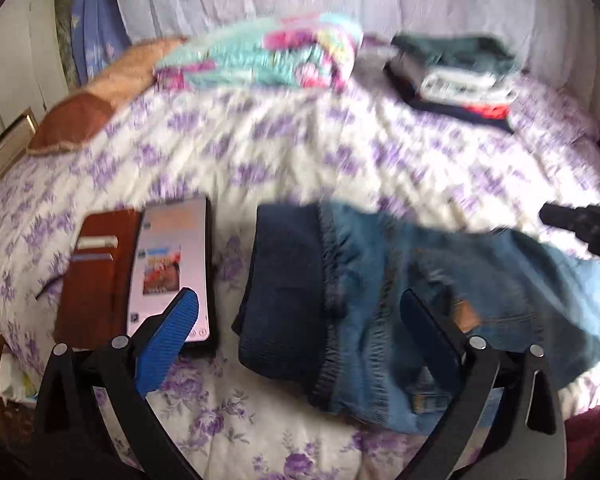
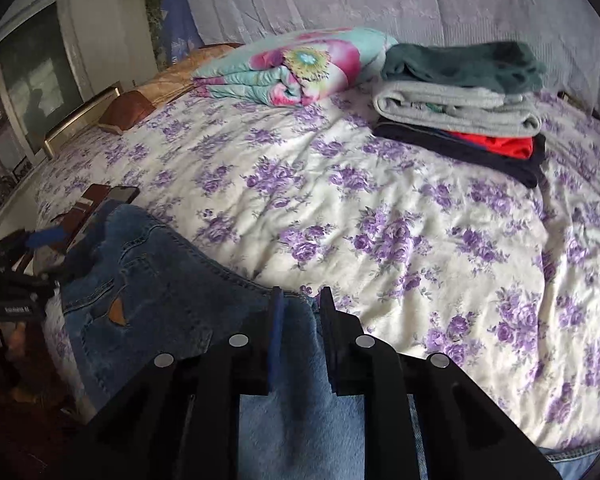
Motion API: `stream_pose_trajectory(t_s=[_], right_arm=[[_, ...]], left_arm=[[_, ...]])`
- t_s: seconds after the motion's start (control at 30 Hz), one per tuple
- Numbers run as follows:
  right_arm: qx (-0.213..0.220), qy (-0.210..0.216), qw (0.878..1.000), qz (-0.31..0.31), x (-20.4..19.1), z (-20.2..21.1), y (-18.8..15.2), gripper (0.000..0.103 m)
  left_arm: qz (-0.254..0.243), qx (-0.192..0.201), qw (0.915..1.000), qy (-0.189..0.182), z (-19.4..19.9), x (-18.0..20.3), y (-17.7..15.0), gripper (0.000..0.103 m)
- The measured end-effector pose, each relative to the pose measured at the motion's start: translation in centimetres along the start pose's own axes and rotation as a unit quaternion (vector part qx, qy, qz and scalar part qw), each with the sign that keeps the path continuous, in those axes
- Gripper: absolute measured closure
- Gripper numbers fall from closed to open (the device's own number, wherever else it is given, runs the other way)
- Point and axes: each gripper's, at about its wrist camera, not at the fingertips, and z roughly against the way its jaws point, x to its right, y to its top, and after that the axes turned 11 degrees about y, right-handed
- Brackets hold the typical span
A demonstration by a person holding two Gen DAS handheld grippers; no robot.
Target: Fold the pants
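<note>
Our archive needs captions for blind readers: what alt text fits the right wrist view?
The right gripper pinches blue jeans at the near edge of a bed with a purple-flowered cover. Folded clothes and a bright floral quilt sit at the far side.

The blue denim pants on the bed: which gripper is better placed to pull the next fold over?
Probably the right gripper: its jaws already pinch the blue denim pants, whereas the left gripper is open.
</note>
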Motion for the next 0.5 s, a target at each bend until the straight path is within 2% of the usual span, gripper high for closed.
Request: stream_pose_trajectory(t_s=[0.03, 0.07, 0.1, 0.13, 0.17, 0.2, 0.23, 0.3, 0.33, 0.37, 0.4, 0.43, 0.47, 0.5], right_arm=[[-0.007, 0.007, 1.0, 0.005, -0.4, 0.0, -0.4, 0.084], [-0.023, 0.016, 1.0, 0.004, -0.6, -0.7, -1.0, 0.082], [-0.044, 0.022, 0.999, -0.001, -0.7, -1.9, -1.7, 0.077], [-0.074, 0.023, 0.997, -0.009, -0.4, -3.6, -2.6, 0.075], [-0.085, 0.03, 0.996, -0.018, -0.2, -4.7, -3.4, 0.075], [-0.068, 0.033, 0.997, -0.023, -0.1, -4.7, -3.8, 0.075], [-0.069, 0.033, 0.997, -0.026, -0.2, -4.4, -3.6, 0.075], [-0.057, 0.03, 0.998, -0.014, -0.8, -2.6, -3.0, 0.074], [-0.039, 0.026, 0.999, 0.0, -1.2, -1.3, -2.8, 0.068], [-0.023, 0.024, 0.999, 0.013, -1.6, -0.1, -2.8, 0.064], [-0.012, 0.024, 0.999, 0.022, -1.9, 0.8, -3.0, 0.056], [-0.006, 0.028, 0.999, 0.027, -2.1, 1.4, -3.4, 0.052], [-0.009, 0.033, 0.999, 0.027, -2.0, 1.6, -3.9, 0.047], [-0.022, 0.037, 0.999, 0.021, -1.8, 1.1, -4.7, 0.044]], left_arm=[[0.001, 0.01, 0.9997, -0.02, 0.7, 0.0, 0.0, 0.004], [-0.006, 0.007, 0.9991, -0.041, 0.8, 0.3, 0.0, 0.004], [-0.019, -0.007, 0.9984, -0.052, 0.2, 0.9, -0.2, 0.004], [-0.039, -0.026, 0.9975, -0.054, -0.8, 1.8, -0.5, 0.004], [-0.071, -0.048, 0.9957, -0.036, -2.3, 3.0, -1.4, 0.004], [-0.096, -0.045, 0.9943, -0.012, -3.0, 3.7, -2.0, 0.004], [-0.11, -0.026, 0.9936, -0.001, -3.0, 4.2, -2.4, 0.004], [-0.115, -0.029, 0.9929, 0.008, -2.5, 4.4, -1.7, 0.004], [-0.108, -0.032, 0.9936, 0.006, -2.1, 4.1, -1.3, 0.004], [-0.092, -0.017, 0.9957, -0.001, -0.8, 3.7, -0.9, 0.004], [-0.072, 0.01, 0.9972, -0.019, 0.5, 3.1, -0.5, 0.004], [-0.061, 0.025, 0.9972, -0.036, 1.2, 2.9, -0.5, 0.004], [-0.054, 0.034, 0.9963, -0.059, 1.8, 2.8, -0.3, 0.005], [-0.058, 0.026, 0.9956, -0.069, 1.5, 3.2, -0.5, 0.005]])
